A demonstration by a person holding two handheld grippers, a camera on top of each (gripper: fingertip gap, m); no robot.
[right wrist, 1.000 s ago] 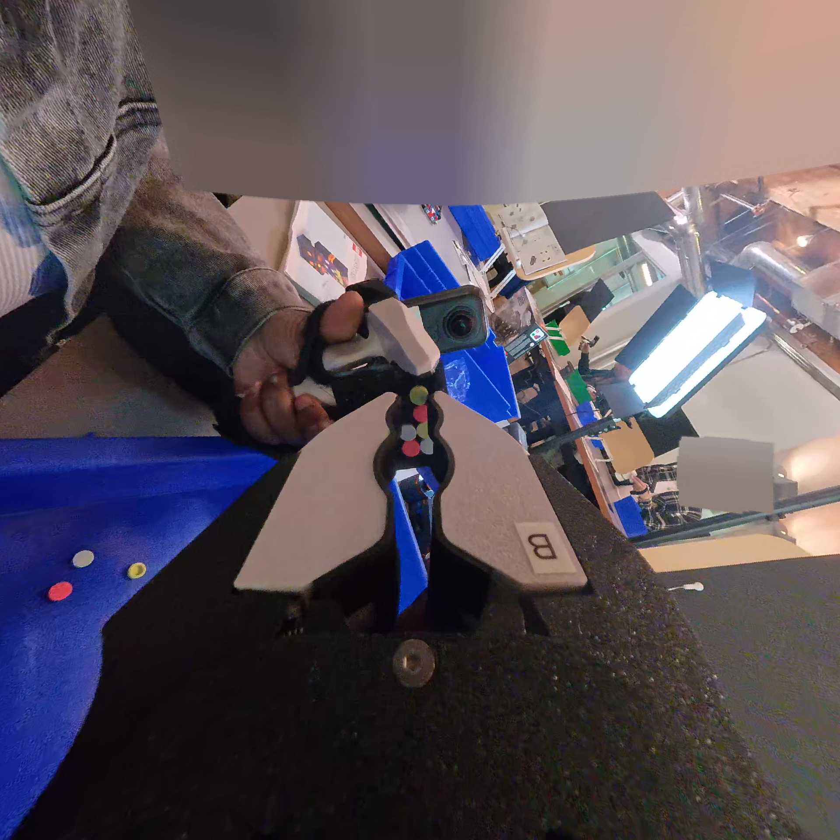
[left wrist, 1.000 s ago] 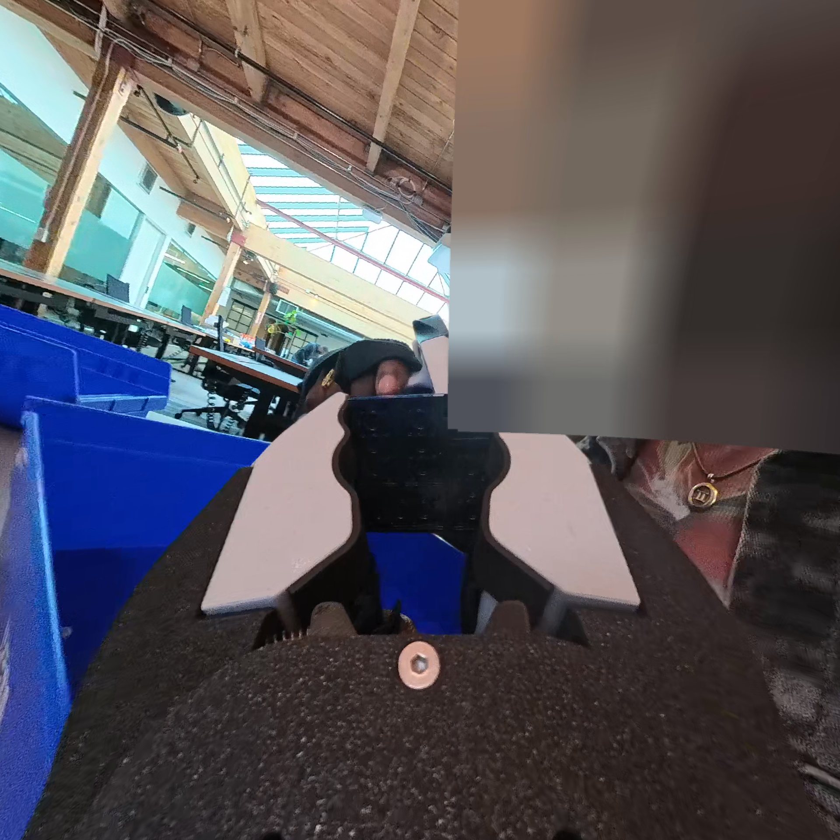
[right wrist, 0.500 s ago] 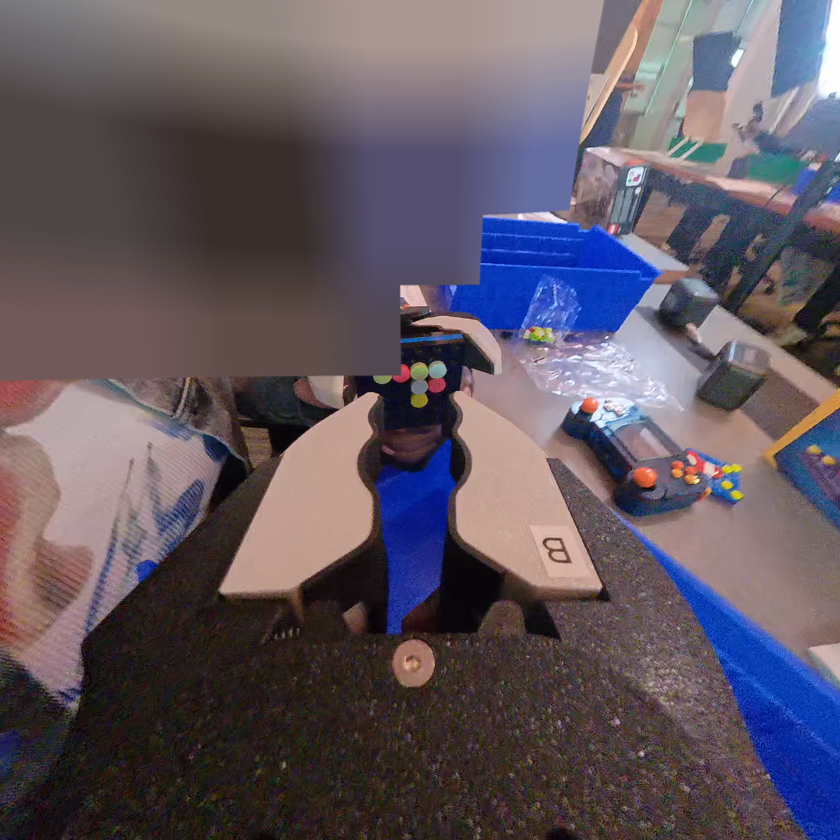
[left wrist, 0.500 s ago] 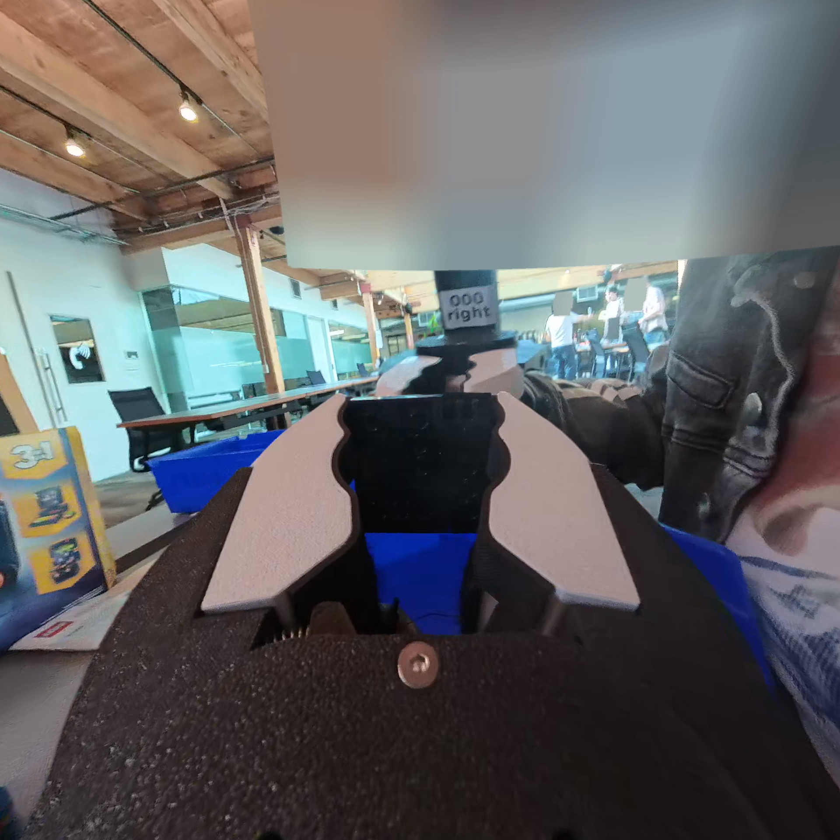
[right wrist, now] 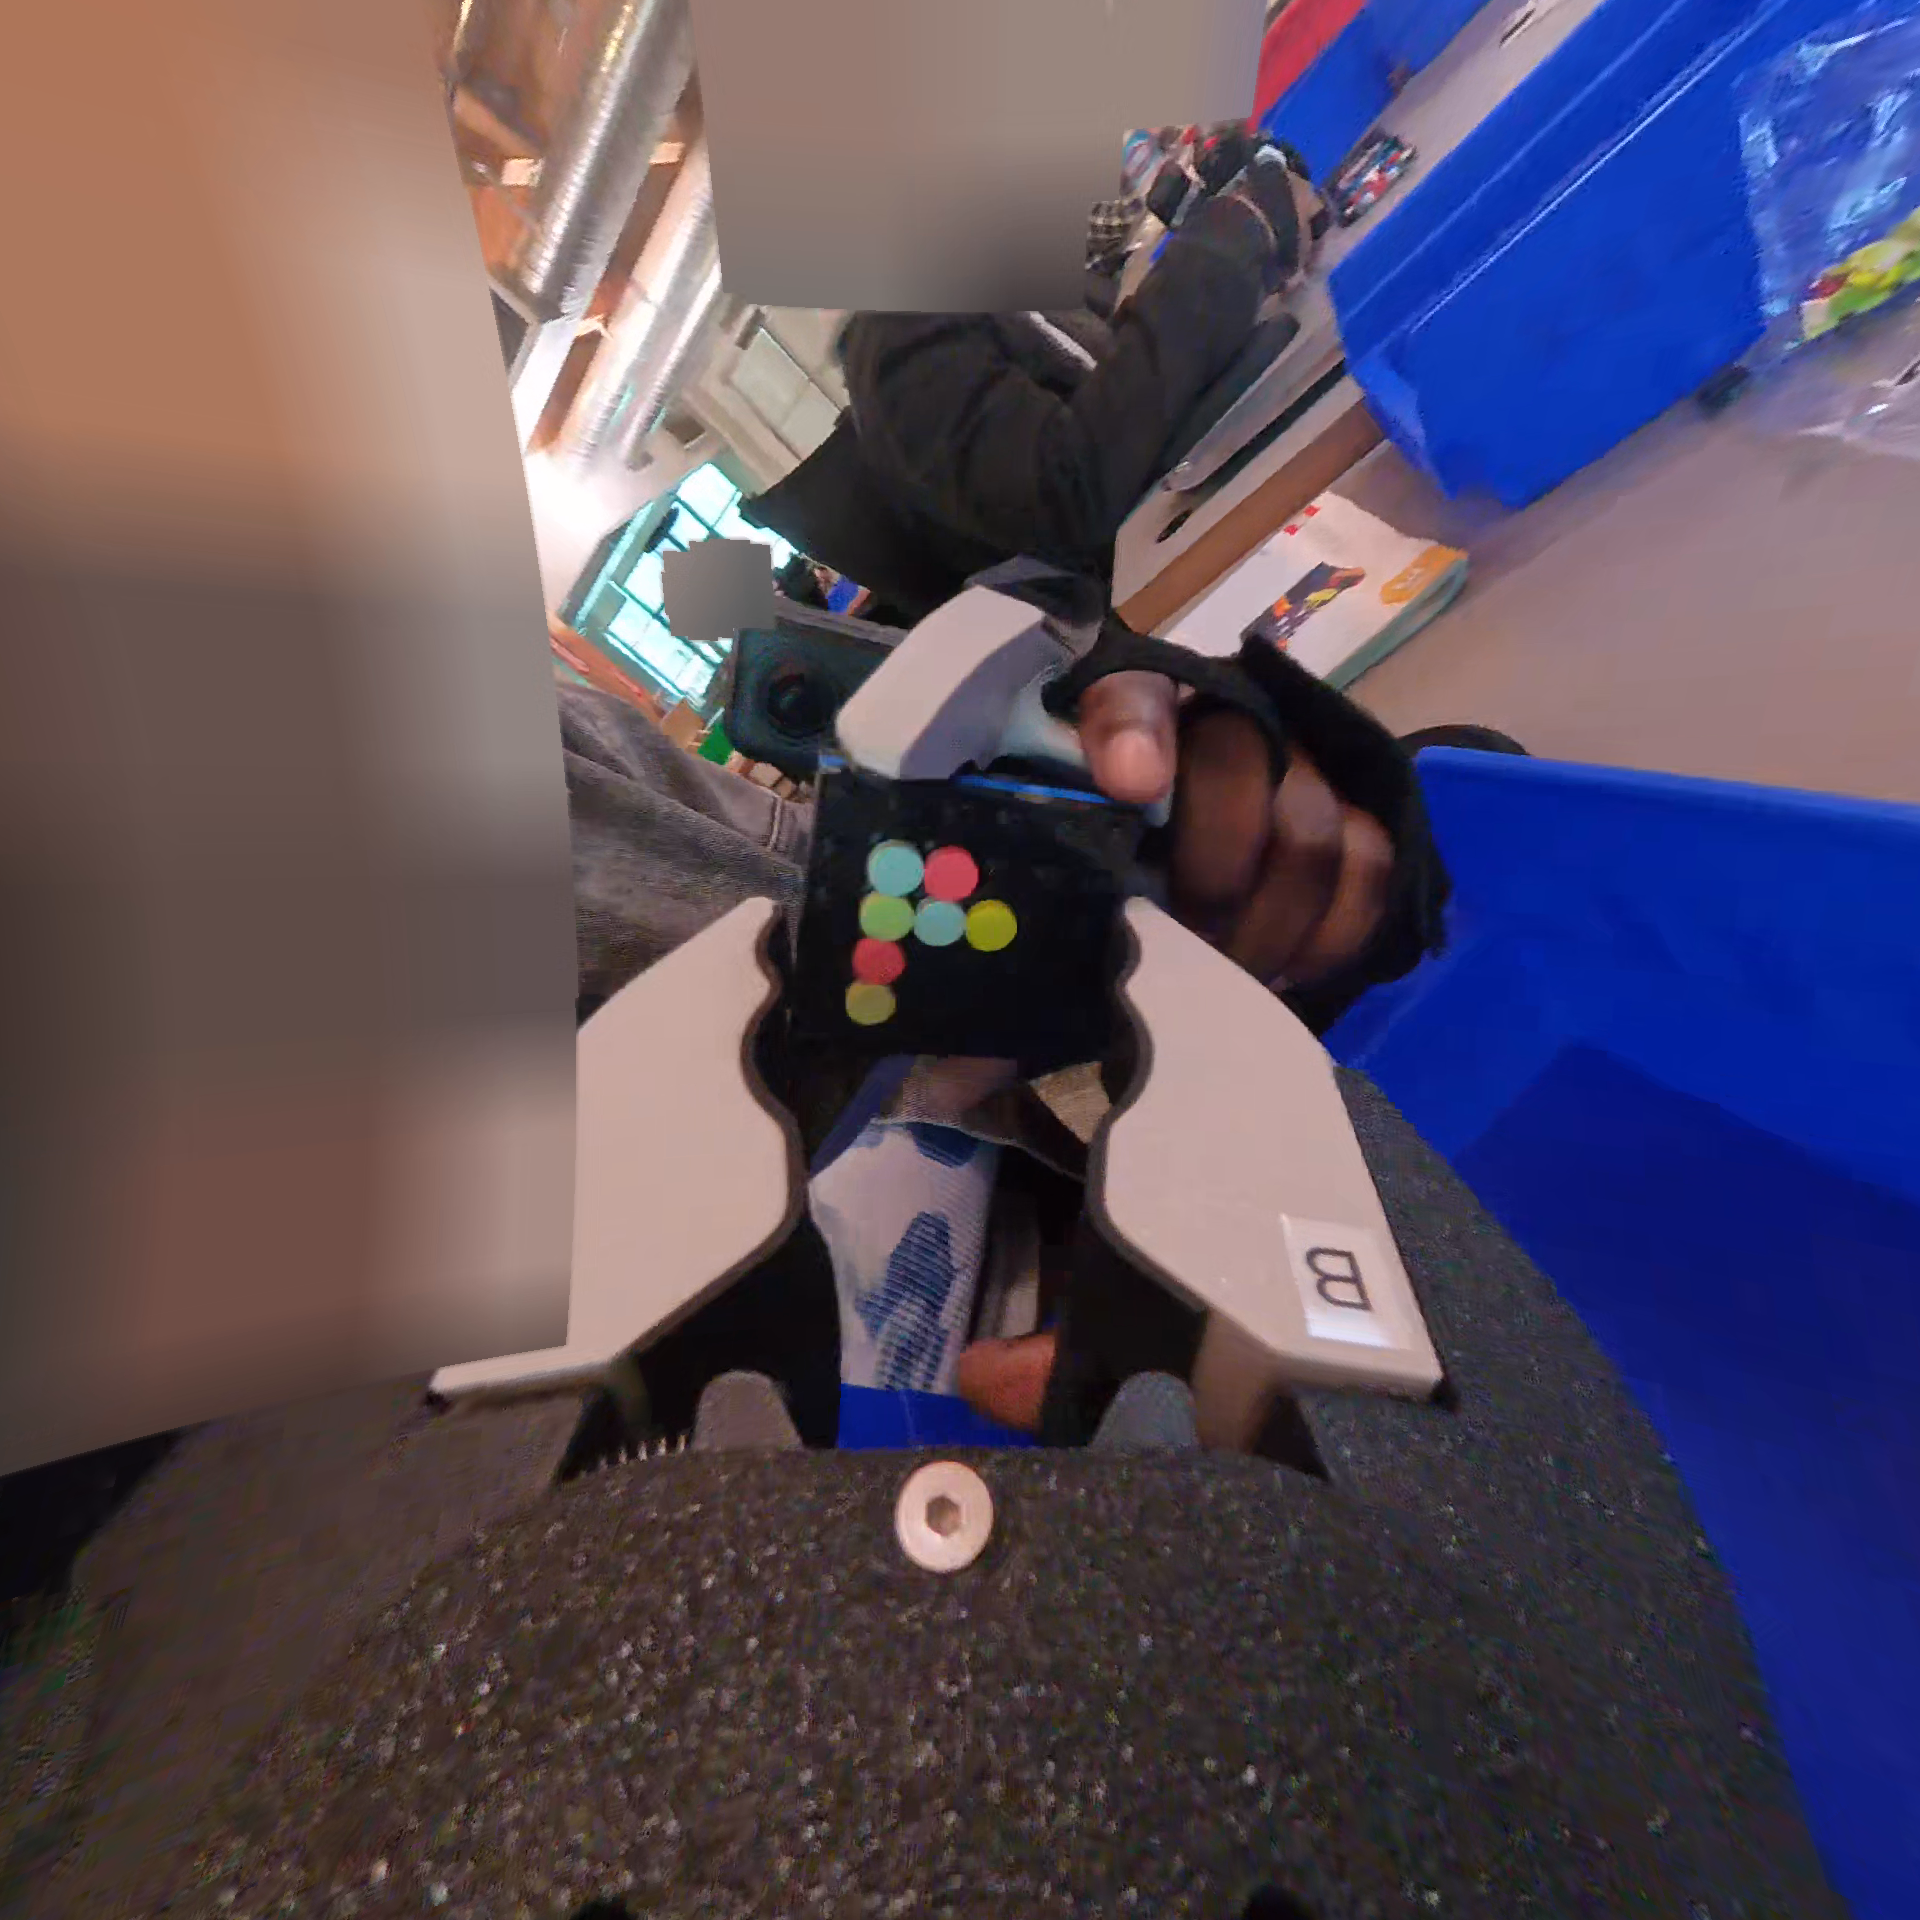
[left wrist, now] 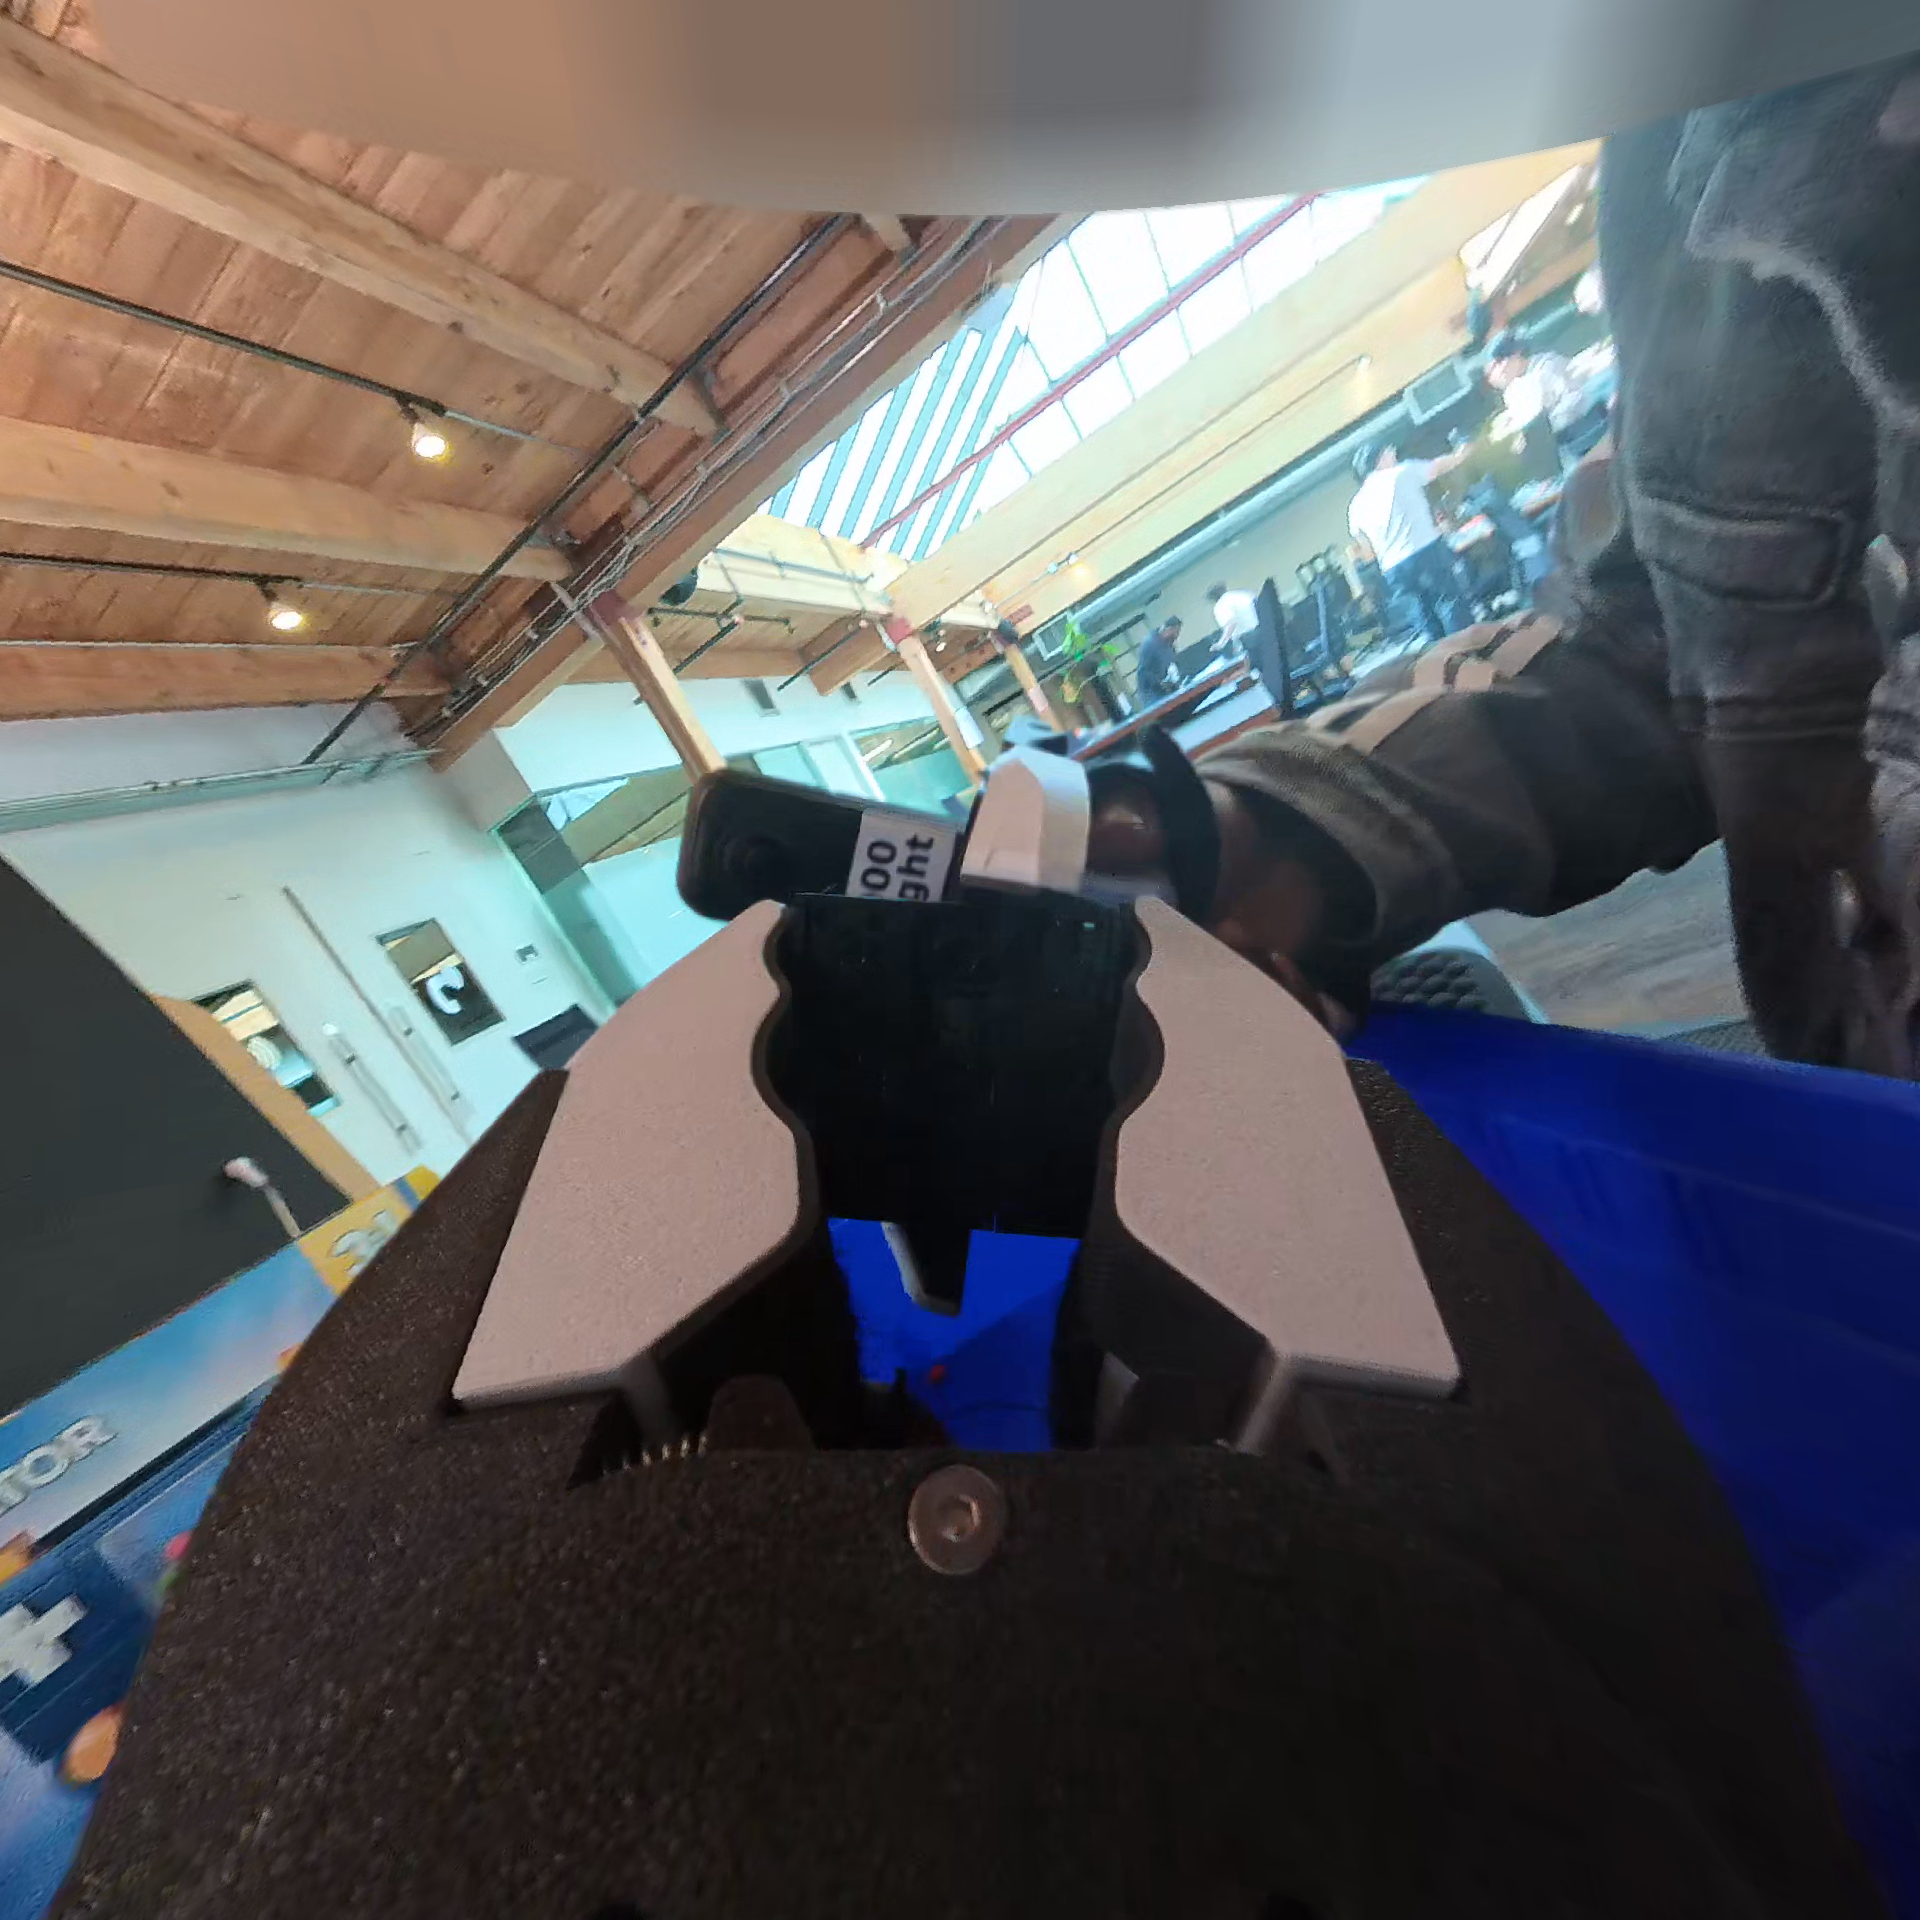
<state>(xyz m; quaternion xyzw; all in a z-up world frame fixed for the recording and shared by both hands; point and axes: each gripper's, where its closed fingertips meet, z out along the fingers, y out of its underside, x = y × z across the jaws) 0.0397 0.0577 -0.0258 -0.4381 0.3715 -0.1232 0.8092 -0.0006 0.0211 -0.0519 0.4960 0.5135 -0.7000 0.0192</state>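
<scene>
1. Your left claw [left wrist: 956, 935] clamps a black square plate [left wrist: 951, 1060] by two opposite edges, its plain back toward that camera.
2. The plate looks square, so no long axis is clear. Its face, with coloured round dots [right wrist: 925, 925], points at your right claw [right wrist: 953, 914] and sits slightly tilted.
3. Your right claw is spread wide, with the plate between its tips. I cannot tell if they touch it.
4. Half a second ago that claw was narrower and the plate lay beyond its tips.
5. A blue bin [right wrist: 1662, 935] lies to its right.

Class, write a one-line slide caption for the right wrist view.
A black plate dotted with coloured studs, seen between open jaws of the right gripper, above a blue bin.
</scene>
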